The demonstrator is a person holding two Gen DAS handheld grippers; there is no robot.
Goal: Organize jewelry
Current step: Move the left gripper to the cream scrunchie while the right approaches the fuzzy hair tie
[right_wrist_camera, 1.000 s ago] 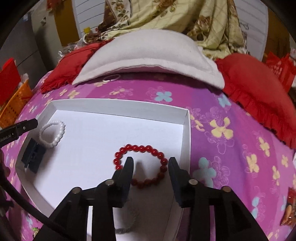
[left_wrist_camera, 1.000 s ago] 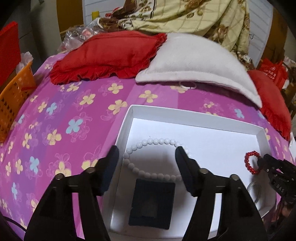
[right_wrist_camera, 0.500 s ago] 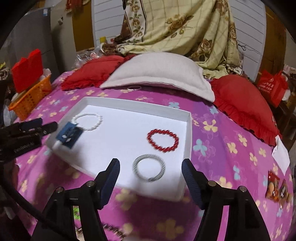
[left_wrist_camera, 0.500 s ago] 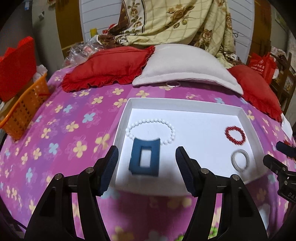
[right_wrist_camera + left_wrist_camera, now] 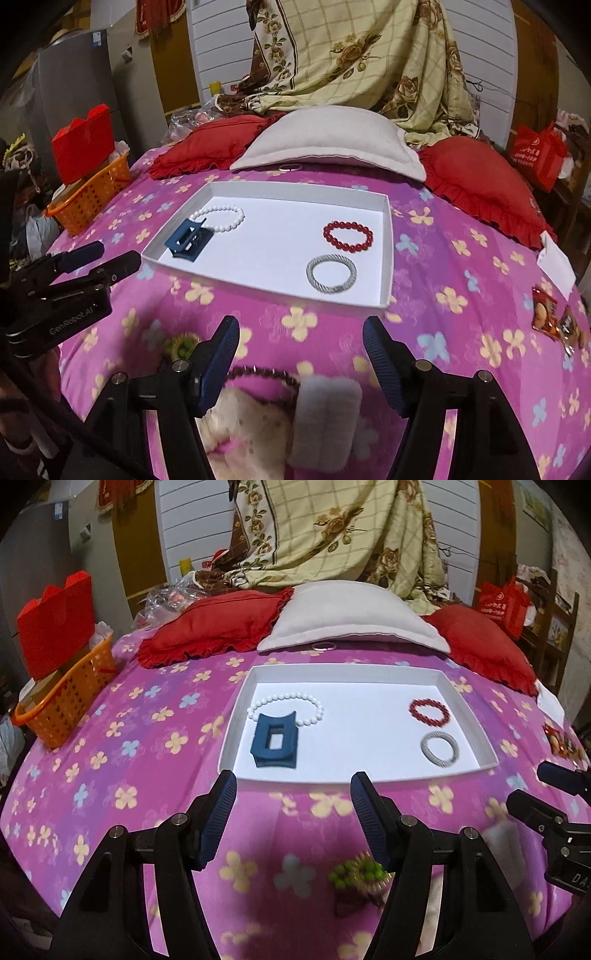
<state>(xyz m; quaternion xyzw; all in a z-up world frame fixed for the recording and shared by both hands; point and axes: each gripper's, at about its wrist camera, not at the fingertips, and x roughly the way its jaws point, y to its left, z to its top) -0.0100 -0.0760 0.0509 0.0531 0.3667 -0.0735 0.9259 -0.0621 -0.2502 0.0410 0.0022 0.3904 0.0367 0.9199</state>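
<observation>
bed – pink floral sheet | white slatted wall | dim light

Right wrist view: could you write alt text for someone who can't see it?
A shallow white tray sits on a pink flowered bedspread, holding a white bead bracelet, a blue hair clip, a red bead bracelet and a silver bracelet. The right tool hovers open and empty in front of it, pillows behind.
</observation>
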